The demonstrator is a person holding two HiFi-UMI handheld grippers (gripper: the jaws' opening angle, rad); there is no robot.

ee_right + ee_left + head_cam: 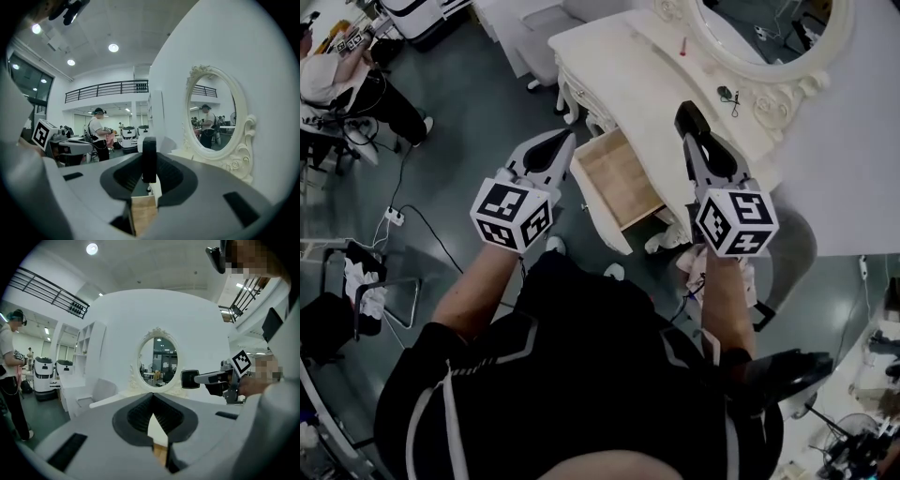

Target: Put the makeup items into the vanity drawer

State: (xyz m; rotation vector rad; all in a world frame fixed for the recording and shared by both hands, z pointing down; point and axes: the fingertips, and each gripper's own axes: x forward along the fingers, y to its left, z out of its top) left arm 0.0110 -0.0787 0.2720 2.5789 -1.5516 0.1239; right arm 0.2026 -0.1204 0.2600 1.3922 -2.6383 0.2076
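The white vanity has its wooden drawer pulled out, and nothing shows inside it. My right gripper hangs just right of the drawer, over the vanity's front edge, shut on a flat black compact. That compact looks square from the left gripper view and edge-on between the right jaws. My left gripper is shut and empty, its tips close to the drawer's left side. On the tabletop lie a slim red item and a small black item near the oval mirror.
A white stool stands behind the vanity on the left. A power strip and cables lie on the grey floor at left. A seated person is at the far left, and a black chair stands nearer.
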